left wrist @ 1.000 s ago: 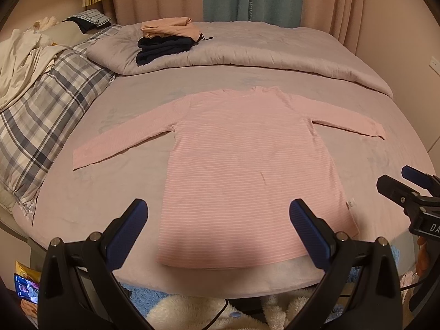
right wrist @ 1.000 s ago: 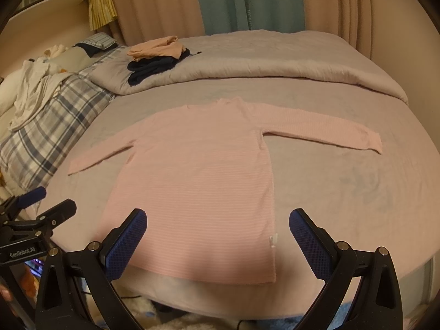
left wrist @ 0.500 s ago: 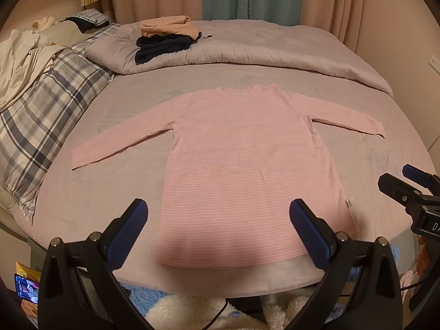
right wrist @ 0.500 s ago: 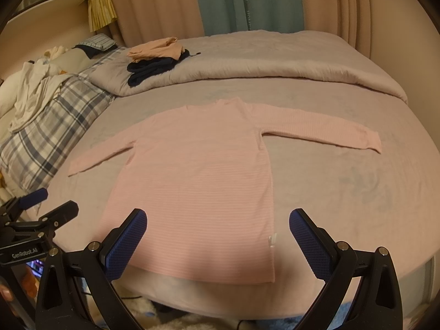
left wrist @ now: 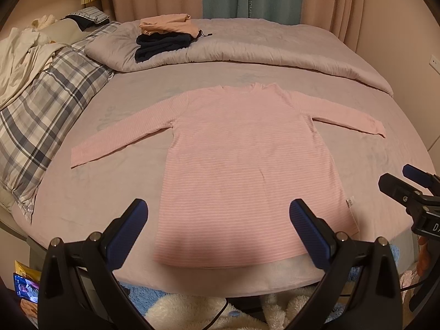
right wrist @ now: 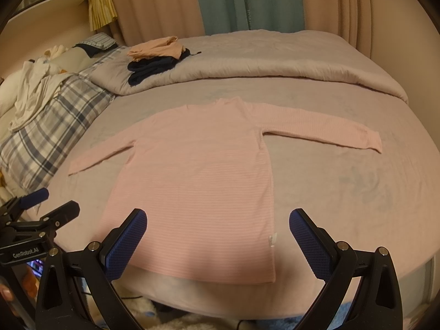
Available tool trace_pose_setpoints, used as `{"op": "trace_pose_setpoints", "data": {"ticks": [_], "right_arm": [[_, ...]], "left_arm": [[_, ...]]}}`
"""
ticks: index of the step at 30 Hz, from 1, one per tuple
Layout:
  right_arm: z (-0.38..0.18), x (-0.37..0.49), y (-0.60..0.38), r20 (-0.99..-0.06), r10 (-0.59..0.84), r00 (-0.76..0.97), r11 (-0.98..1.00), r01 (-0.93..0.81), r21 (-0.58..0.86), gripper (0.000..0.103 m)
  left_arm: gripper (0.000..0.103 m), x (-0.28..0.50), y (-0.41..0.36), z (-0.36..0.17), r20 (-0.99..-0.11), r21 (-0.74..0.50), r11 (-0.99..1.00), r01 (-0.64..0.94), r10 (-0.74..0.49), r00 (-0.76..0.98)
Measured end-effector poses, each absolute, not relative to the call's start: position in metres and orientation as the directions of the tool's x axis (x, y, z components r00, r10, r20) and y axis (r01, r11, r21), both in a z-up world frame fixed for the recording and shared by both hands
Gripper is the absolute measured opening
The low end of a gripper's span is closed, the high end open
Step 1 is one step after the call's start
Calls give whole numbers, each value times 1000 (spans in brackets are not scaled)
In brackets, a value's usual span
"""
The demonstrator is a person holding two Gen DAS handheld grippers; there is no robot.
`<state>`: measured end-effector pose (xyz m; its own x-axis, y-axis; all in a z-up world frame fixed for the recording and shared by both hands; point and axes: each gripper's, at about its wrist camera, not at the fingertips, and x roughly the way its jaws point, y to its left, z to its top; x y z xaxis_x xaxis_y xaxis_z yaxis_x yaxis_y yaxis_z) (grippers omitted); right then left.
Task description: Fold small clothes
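A pink striped long-sleeved top (left wrist: pixel 242 165) lies flat on the bed, both sleeves spread out, hem toward me; it also shows in the right wrist view (right wrist: pixel 198 181). My left gripper (left wrist: pixel 218 229) is open and empty, hovering over the hem near the bed's front edge. My right gripper (right wrist: pixel 217 232) is open and empty, over the hem's right part. Each gripper shows at the edge of the other's view: the right gripper (left wrist: pixel 407 184) and the left gripper (right wrist: pixel 41 206).
A folded pile of peach and dark clothes (left wrist: pixel 165 37) rests on the grey duvet (left wrist: pixel 261 46) at the back. A plaid pillow (left wrist: pixel 46 104) and white cloth (left wrist: pixel 19 57) lie left. Curtains hang behind. A fluffy rug (left wrist: pixel 192 308) lies below the bed edge.
Both grippers have drifted slightly; the top sits a little higher in the left view. Nothing was grasped, and the top has not moved.
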<state>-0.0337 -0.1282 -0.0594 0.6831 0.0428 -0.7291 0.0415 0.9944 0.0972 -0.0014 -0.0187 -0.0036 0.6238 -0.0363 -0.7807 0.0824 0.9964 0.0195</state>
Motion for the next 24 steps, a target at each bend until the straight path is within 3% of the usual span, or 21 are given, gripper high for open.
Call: {"op": "trace_pose_setpoints", "data": {"ticks": [16, 24], "right_arm": [[-63, -33, -127, -736, 40, 676, 995, 45, 94, 102], [-67, -26, -132, -731, 91, 676, 989, 27, 148, 102]], "left_arm": [[103, 0, -16, -6, -784, 8, 996, 86, -47, 619], [103, 20, -8, -21, -812, -77, 996, 44, -88, 576]]}}
